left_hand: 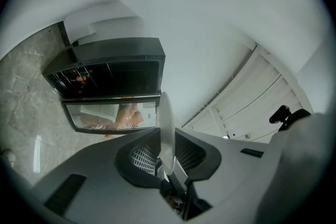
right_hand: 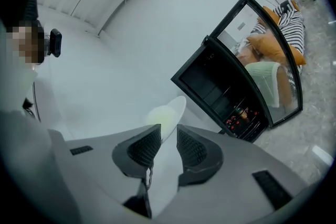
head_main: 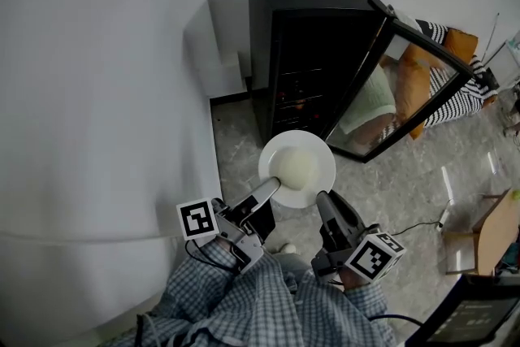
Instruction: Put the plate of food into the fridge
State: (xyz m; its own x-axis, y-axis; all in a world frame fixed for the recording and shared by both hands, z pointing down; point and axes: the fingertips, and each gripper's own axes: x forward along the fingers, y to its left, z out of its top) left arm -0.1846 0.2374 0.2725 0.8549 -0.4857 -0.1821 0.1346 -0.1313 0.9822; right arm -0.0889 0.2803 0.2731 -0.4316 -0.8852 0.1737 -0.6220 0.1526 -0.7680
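Observation:
A white plate (head_main: pixel 296 169) with a pale heap of food hangs in the air in front of the black fridge (head_main: pixel 309 45). The fridge's glass door (head_main: pixel 406 85) is swung wide open to the right. My left gripper (head_main: pixel 275 186) is shut on the plate's near-left rim. In the left gripper view the plate (left_hand: pixel 166 128) stands edge-on between the pads. My right gripper (head_main: pixel 322 197) sits at the plate's near-right rim with its jaws apart. In the right gripper view the plate (right_hand: pixel 170 113) shows just past the gap and the pads do not press on it.
A white wall (head_main: pixel 106 93) runs along the left, and a white box (head_main: pixel 223 53) stands beside the fridge. The floor (head_main: pixel 406 183) is marble. Orange cushions and striped cloth (head_main: pixel 443 69) lie behind the door. A wooden piece of furniture (head_main: pixel 496 232) stands at the right.

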